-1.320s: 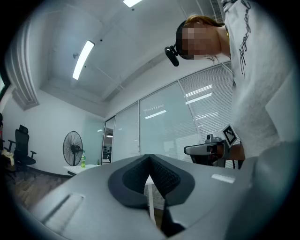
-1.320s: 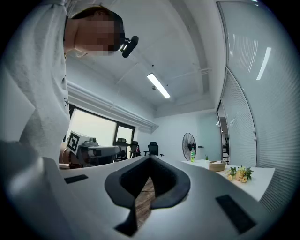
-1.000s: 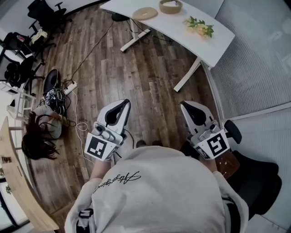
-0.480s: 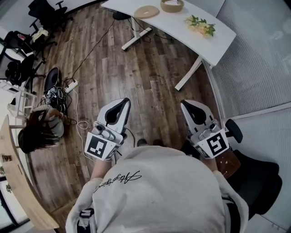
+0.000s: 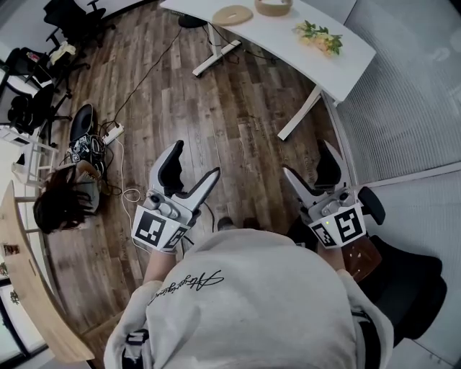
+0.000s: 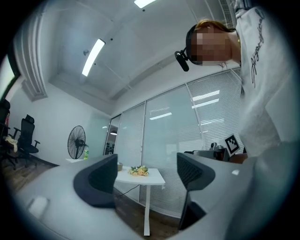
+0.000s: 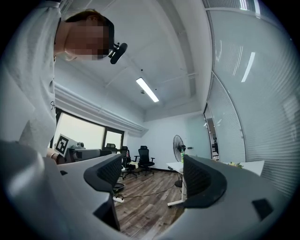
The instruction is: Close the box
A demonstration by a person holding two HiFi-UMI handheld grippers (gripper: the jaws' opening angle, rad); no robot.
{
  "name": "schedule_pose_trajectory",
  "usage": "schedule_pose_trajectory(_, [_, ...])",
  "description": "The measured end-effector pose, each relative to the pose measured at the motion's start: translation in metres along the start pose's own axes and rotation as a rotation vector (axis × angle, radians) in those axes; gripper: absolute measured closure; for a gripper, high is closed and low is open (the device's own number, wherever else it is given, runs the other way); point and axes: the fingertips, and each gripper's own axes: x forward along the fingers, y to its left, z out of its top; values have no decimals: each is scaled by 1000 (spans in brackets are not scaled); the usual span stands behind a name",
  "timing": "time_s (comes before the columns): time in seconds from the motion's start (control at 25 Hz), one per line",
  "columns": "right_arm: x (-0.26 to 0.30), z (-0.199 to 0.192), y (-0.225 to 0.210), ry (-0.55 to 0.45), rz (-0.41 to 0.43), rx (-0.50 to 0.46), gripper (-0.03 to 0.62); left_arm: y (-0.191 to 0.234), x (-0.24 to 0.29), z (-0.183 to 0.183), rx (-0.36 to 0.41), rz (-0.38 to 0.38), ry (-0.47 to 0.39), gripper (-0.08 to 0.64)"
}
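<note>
Item 1, wood floor (image 5: 216,108): fills most of the head view. I see nothing box-like on it near the tongs.

Item 2, white table (image 5: 346,54): at the top of the head view, its long axis running from top centre down to the right. It lies ahead of both tongs and well apart from them.

Item 3, left gripper (image 5: 196,158): held low before the wearer. Its jaws have just been opening and stand wide apart with nothing between them; only the far table shows through the gap.

Item 4, right gripper (image 5: 305,156): same posture. Its jaws have also just been opening and stand wide apart, gripping and touching nothing.

Item 5, round tan container (image 5: 273,7): on the table's far end, cut by the frame edge. I take it for the box, though it is too small to be sure.

Item 6, flat round disc (image 5: 233,14): just beside the container, on its left. Probably the lid.

Judgement: the right gripper looks somewhat nearer, and both must travel forward first.
</note>
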Motion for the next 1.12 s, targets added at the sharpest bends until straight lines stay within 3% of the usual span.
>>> schedule_pose_trajectory(0.04, [0,0,-3,5,-14,-13,173,1,0,1,-11,-1,-7,151])
schedule_pose_trajectory(0.08, [0,-1,-5,9,-27,-25,134,2,0,1,-15,1,-9,136])
schedule_pose_trajectory(0.28, [2,0,-10,2,-59,-10,96,9,-2,1,22,21,1,100])
schedule_pose_trajectory(0.8, [31,-10,19,28,-18,41,92,35,-17,3,25,9,1,94])
schedule_pose_trajectory(1.12, [43,-18,46,21,-40,63,94,51,-39,0,34,-30,18,94])
